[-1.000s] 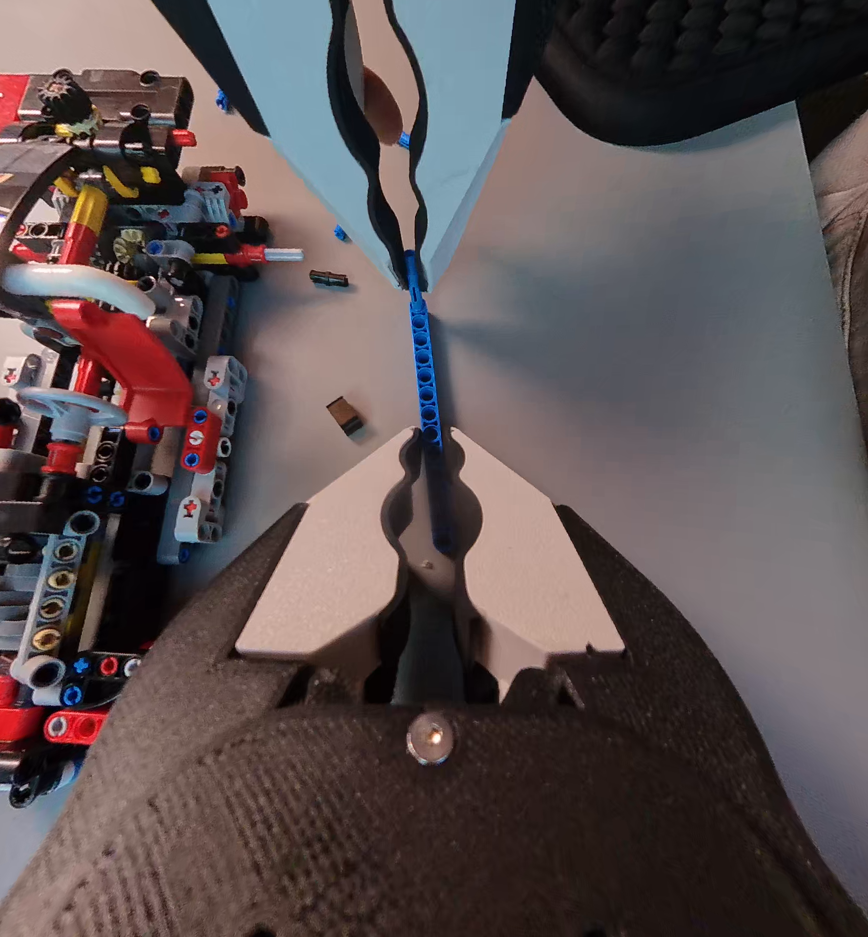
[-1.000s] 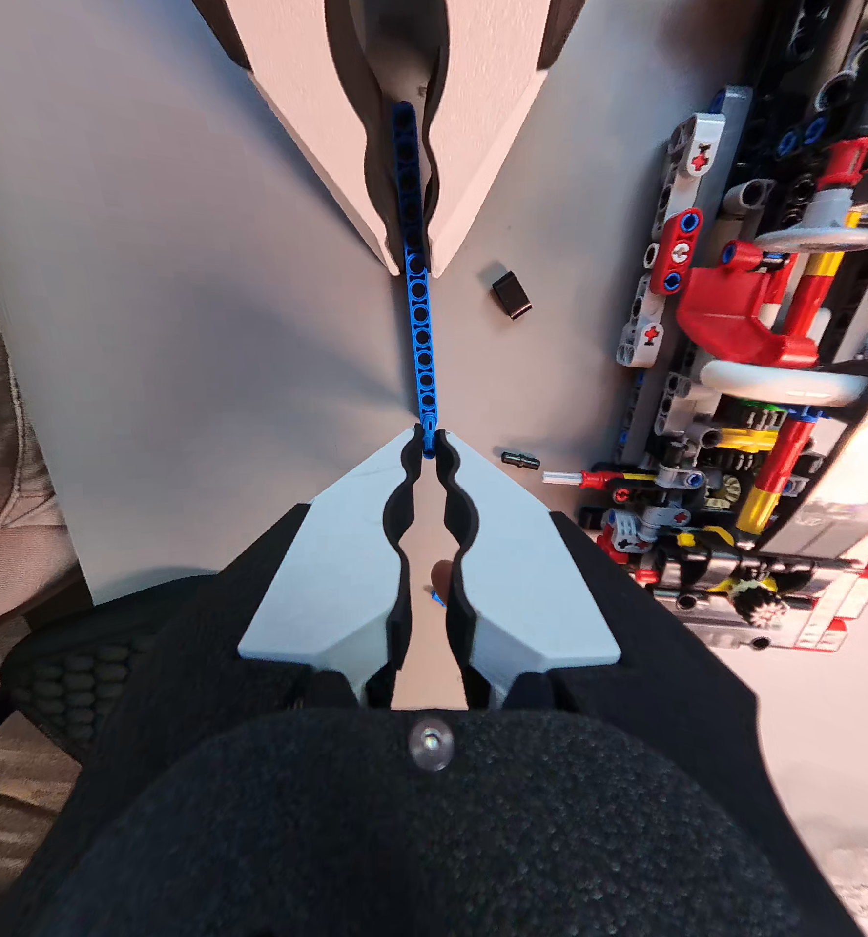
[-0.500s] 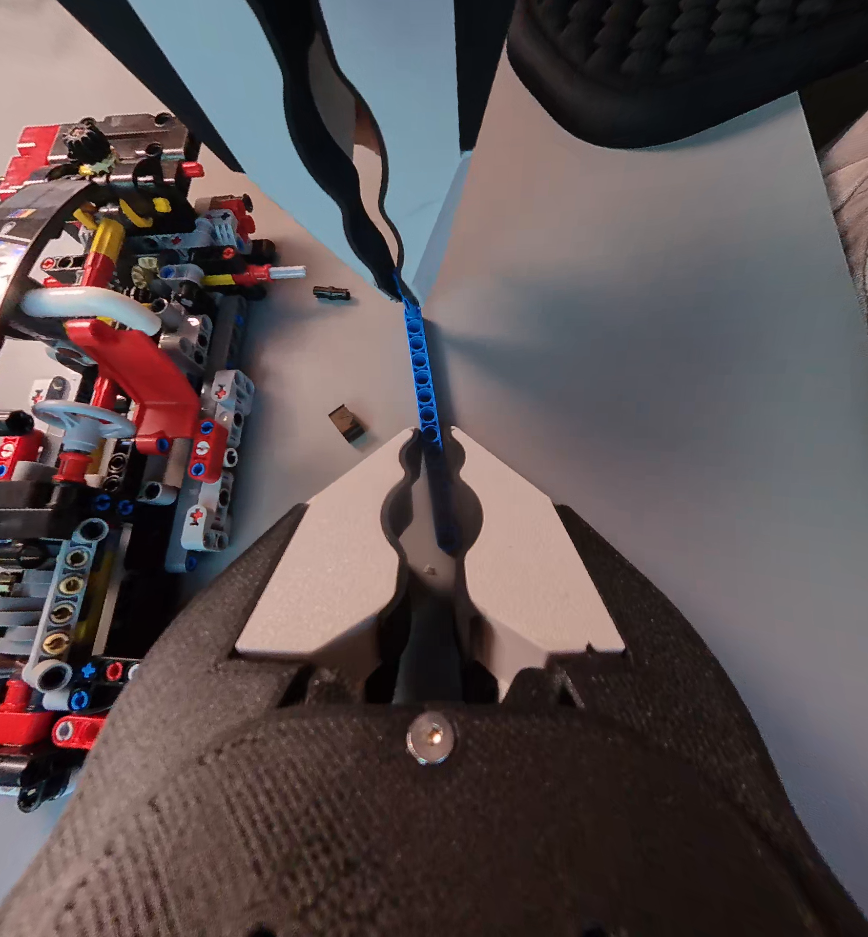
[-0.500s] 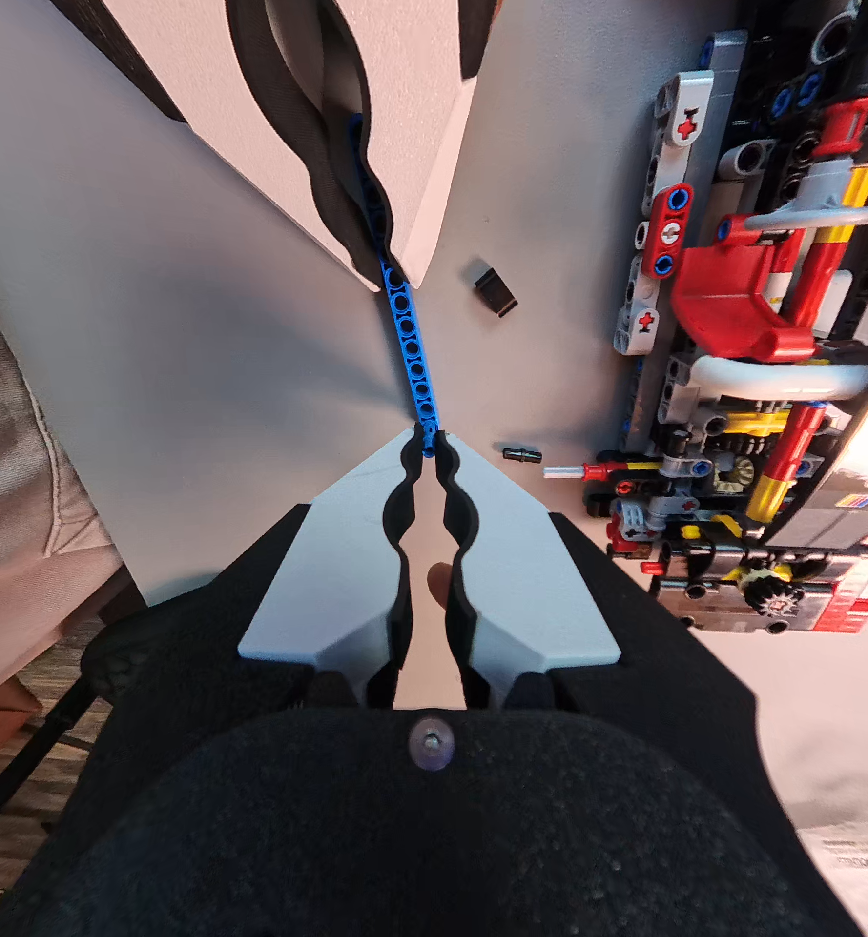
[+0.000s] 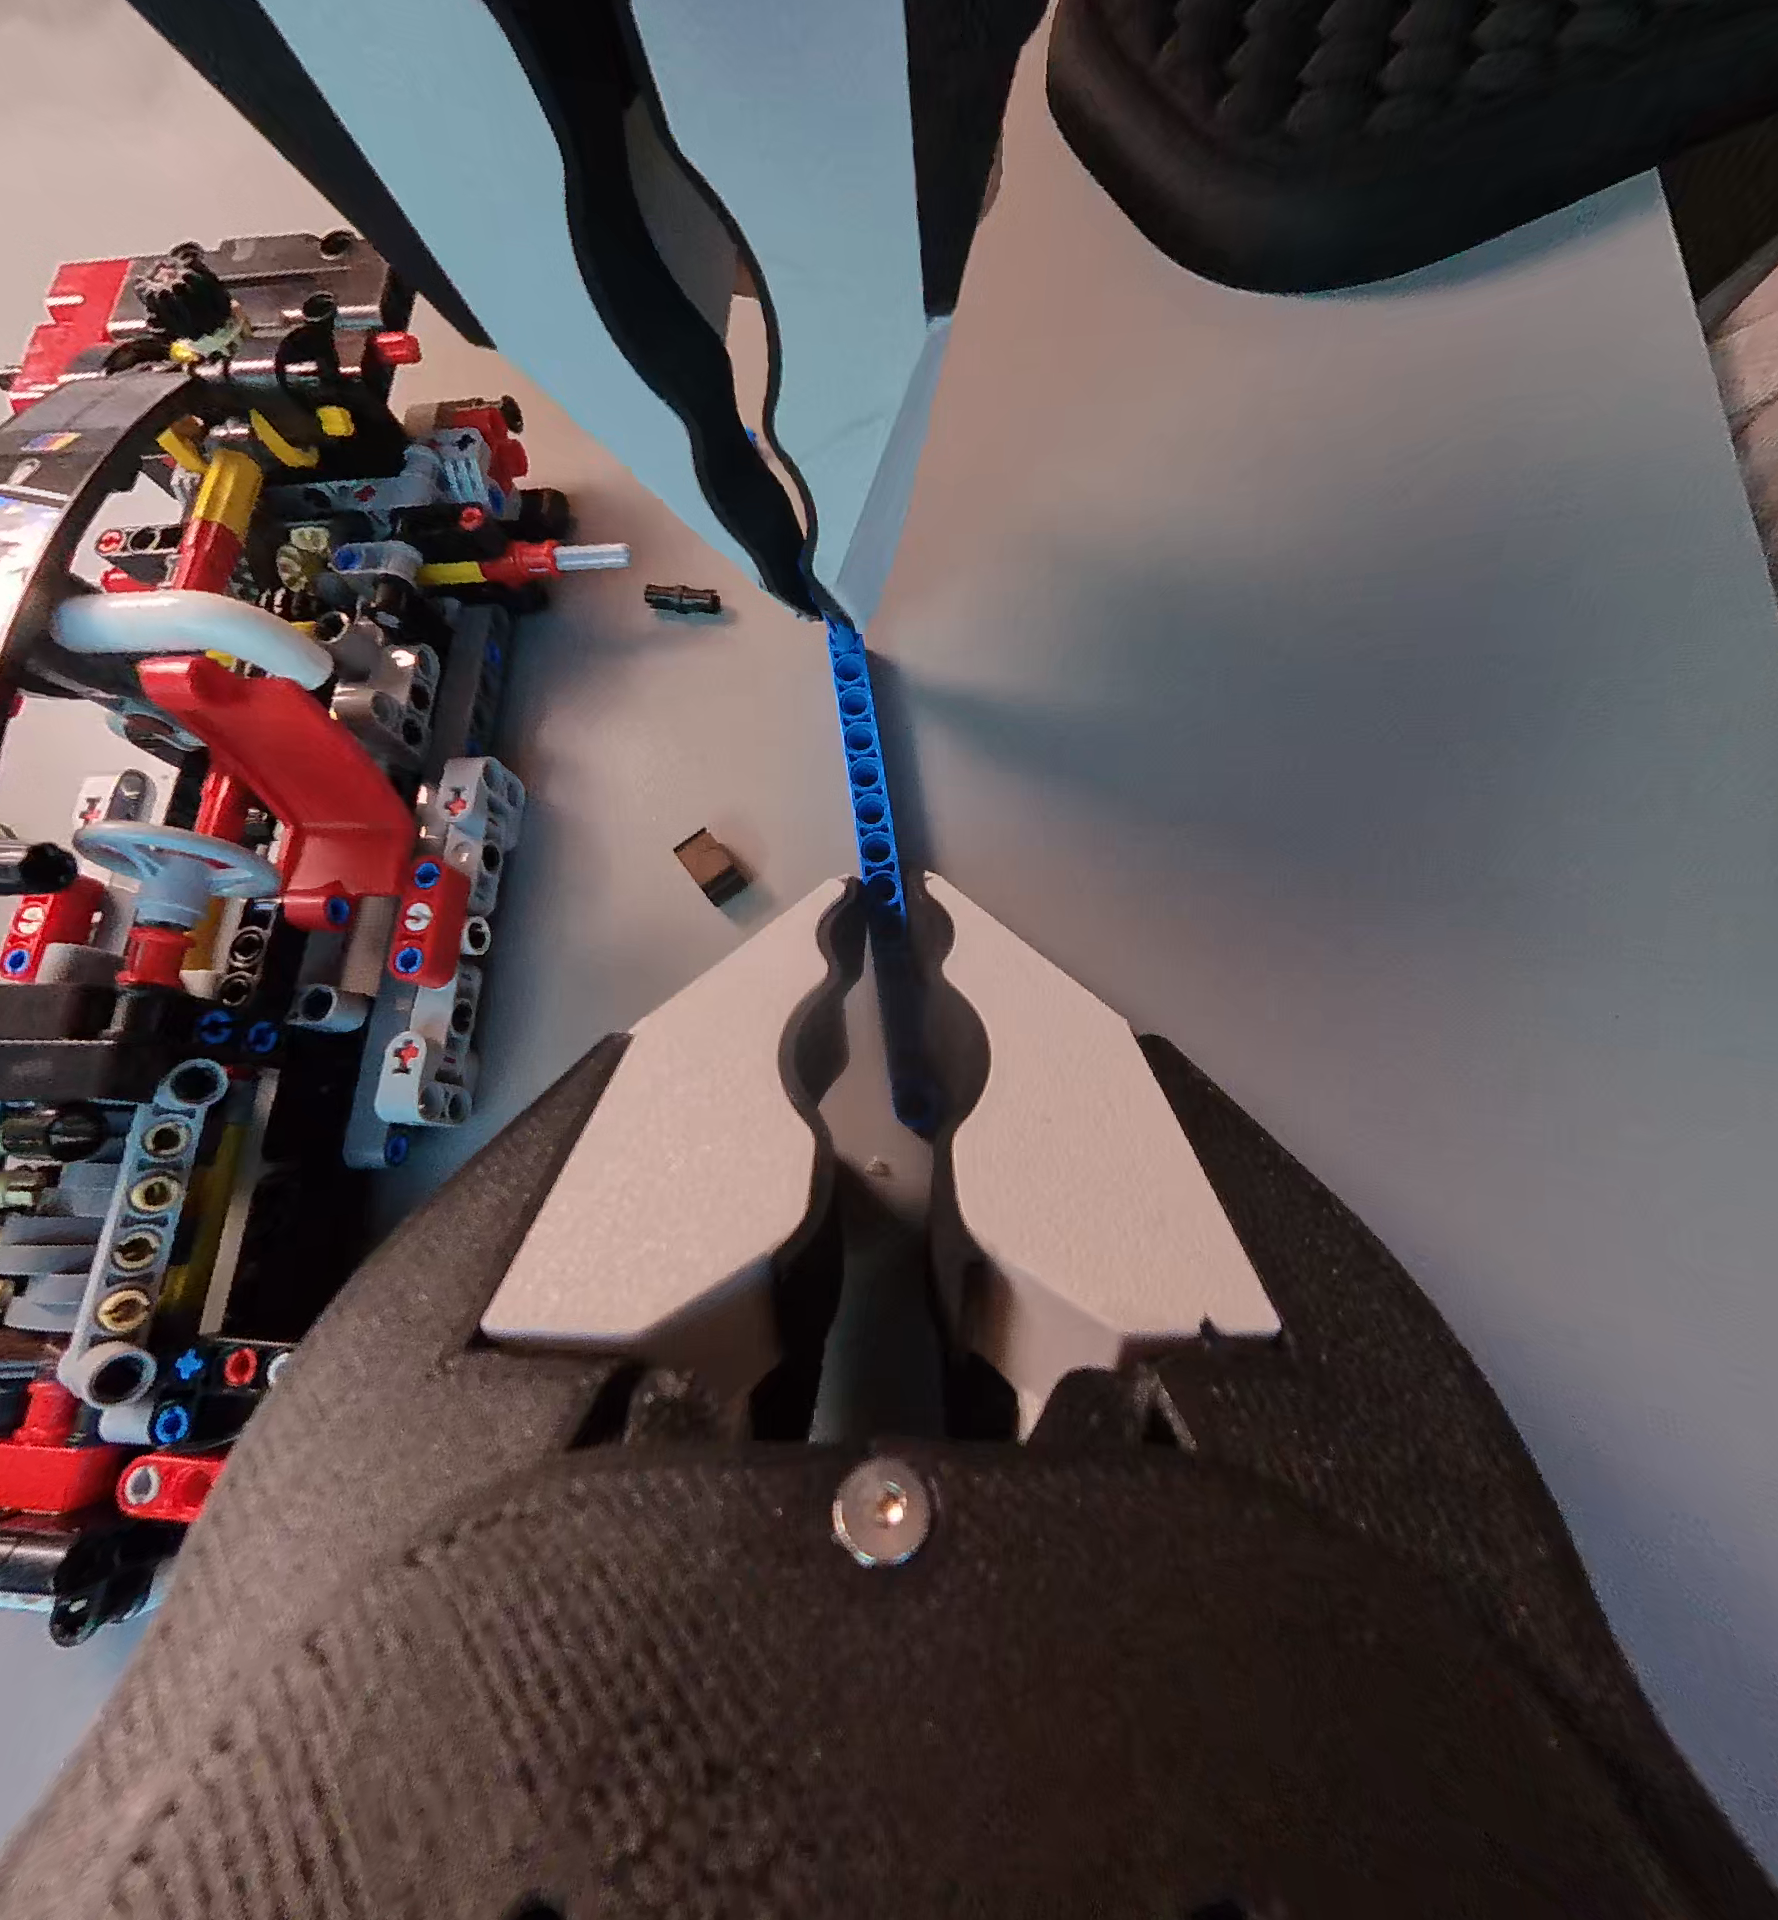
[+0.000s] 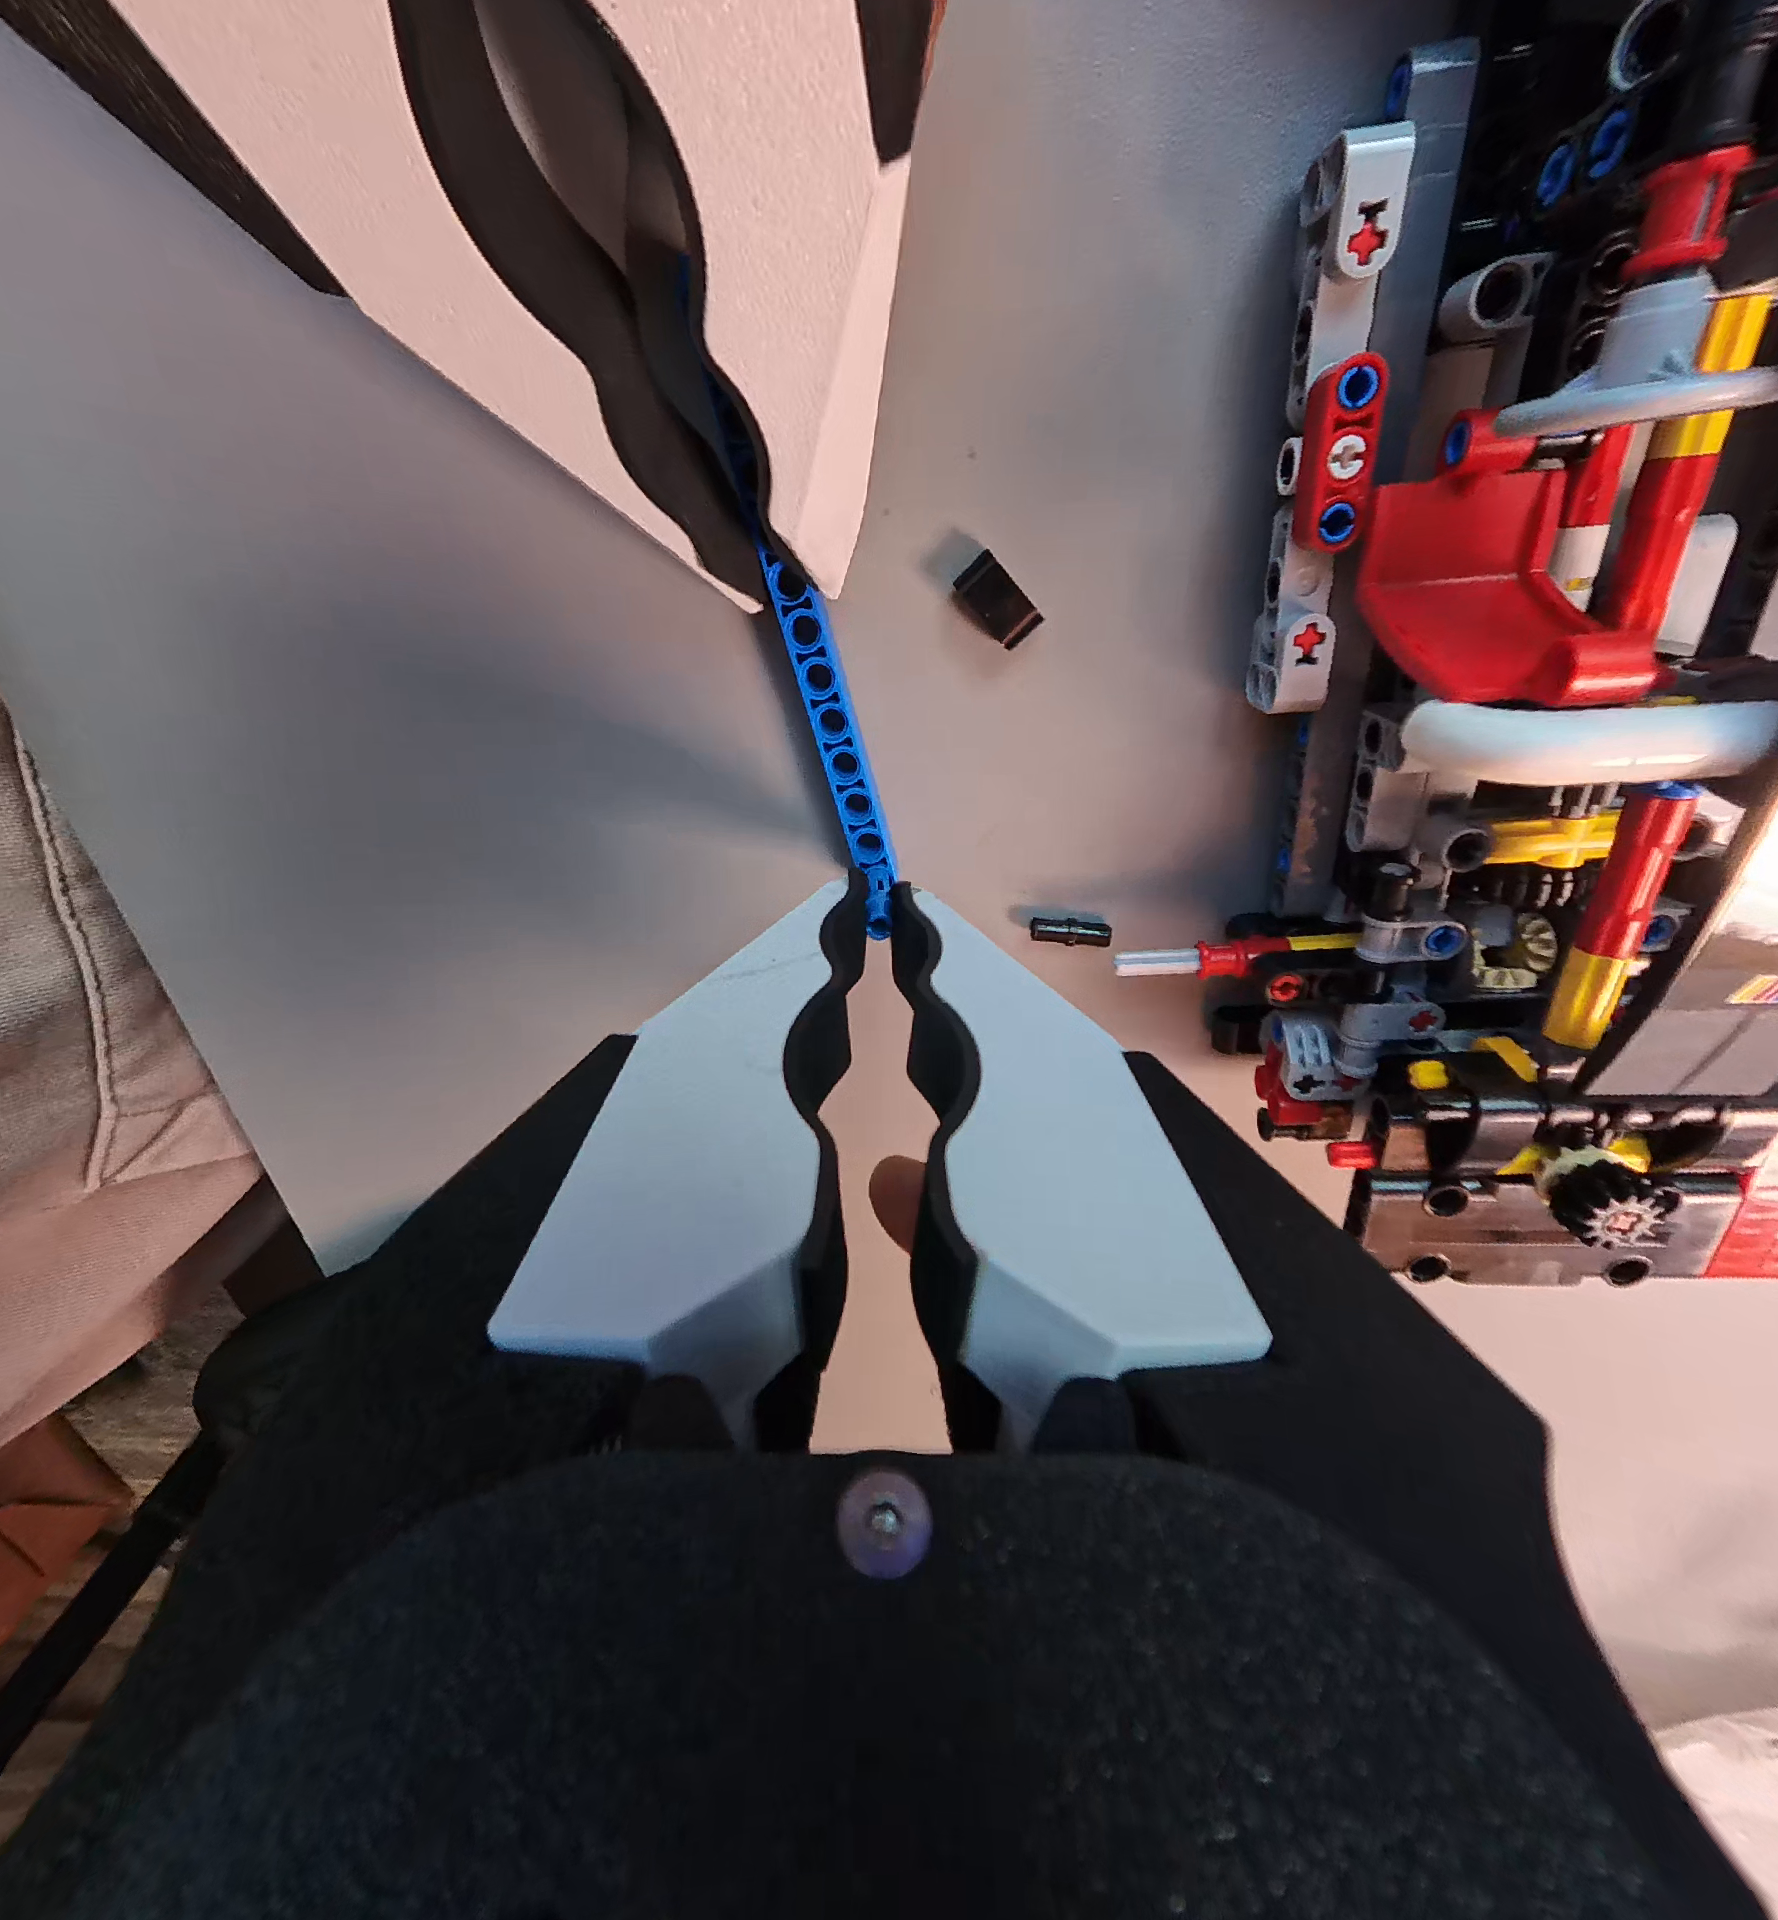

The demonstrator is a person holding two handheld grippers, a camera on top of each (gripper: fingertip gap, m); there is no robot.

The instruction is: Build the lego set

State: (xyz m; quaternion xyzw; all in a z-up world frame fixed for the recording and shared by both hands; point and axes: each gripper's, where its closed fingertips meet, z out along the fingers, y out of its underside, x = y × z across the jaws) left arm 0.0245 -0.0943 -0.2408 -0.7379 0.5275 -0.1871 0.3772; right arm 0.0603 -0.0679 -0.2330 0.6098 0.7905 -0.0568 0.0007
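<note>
A long blue beam with holes is held at both ends above the grey table. My left gripper is shut on its near end, with part of the beam running back between the fingers. My right gripper is shut on the other end. Each gripper shows facing the other: the right one in the left wrist view, the left one in the right wrist view. The partly built red, black and grey model stands to the left; it also shows in the right wrist view.
A small black piece and a black pin lie loose on the table between the beam and the model. They also show in the right wrist view: the piece and the pin. A black chair stands beyond the table edge.
Both grippers have tilted against each other while still holding the blue beam, so the opposite gripper now shows slanted. The model has shifted slightly in both views.
</note>
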